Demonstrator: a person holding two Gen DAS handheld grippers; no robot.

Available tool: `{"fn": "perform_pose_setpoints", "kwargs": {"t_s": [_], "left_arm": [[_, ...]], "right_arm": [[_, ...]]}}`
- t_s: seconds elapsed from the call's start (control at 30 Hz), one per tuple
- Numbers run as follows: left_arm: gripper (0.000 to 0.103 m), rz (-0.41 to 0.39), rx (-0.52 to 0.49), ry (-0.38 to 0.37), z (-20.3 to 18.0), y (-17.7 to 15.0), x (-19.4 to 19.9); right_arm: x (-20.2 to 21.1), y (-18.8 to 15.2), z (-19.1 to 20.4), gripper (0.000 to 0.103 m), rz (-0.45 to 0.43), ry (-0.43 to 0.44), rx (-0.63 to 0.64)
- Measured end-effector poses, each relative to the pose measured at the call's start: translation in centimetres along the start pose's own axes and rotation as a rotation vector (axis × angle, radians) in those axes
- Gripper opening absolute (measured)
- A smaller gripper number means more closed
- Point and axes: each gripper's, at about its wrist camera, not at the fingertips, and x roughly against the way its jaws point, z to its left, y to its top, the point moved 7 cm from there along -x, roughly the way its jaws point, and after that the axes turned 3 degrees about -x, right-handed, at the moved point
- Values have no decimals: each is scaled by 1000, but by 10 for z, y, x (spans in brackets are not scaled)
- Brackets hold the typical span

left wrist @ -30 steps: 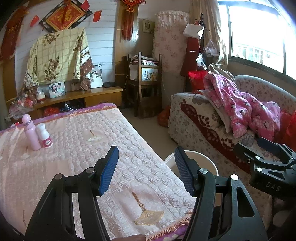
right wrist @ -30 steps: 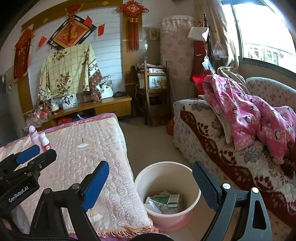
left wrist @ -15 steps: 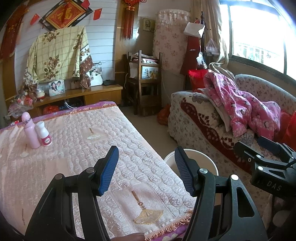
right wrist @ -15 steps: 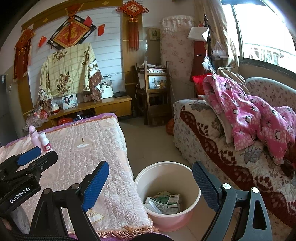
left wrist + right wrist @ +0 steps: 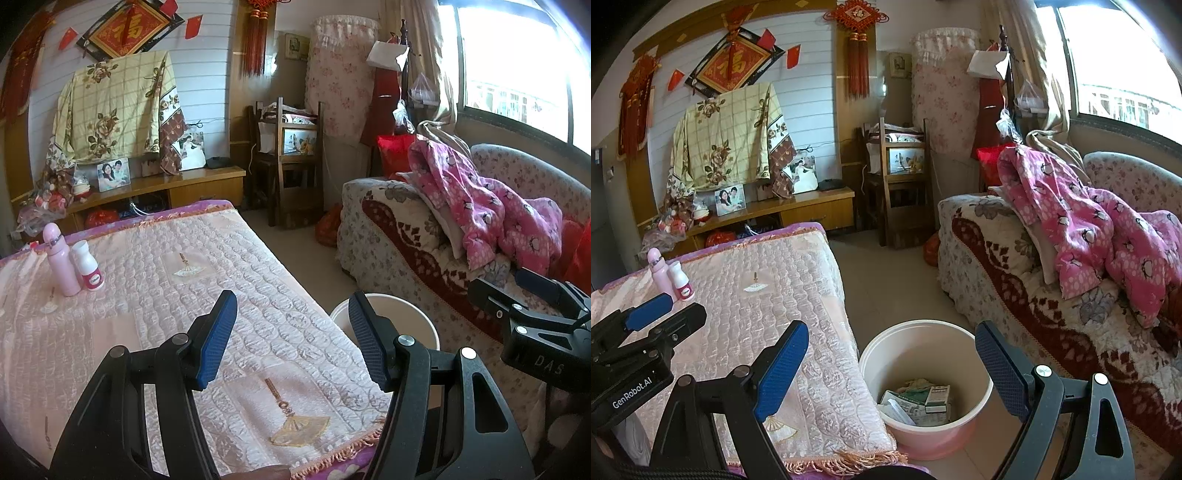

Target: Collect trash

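Nothing had shifted over the last second: left claw (image 5: pixel 290 334) and right claw (image 5: pixel 892 363) hung wide and empty, trash already in bucket (image 5: pixel 979 387), collection seemingly done.

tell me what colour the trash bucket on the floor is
The bucket is pale pink outside with a cream-white inside, clearest in the right wrist view.

The left gripper (image 5: pixel 291 332) and the right gripper (image 5: pixel 892 363) were side by side, jaws apart, both empty.
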Motion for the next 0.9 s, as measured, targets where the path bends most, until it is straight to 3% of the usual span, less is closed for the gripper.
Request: {"fn": "perform_pose_setpoints", "kwargs": {"t_s": [0.9], "left_arm": [[62,14,3,-7,8,-9,-5]], "right_arm": [[-10,-10,1,90,24,0,8]]}}
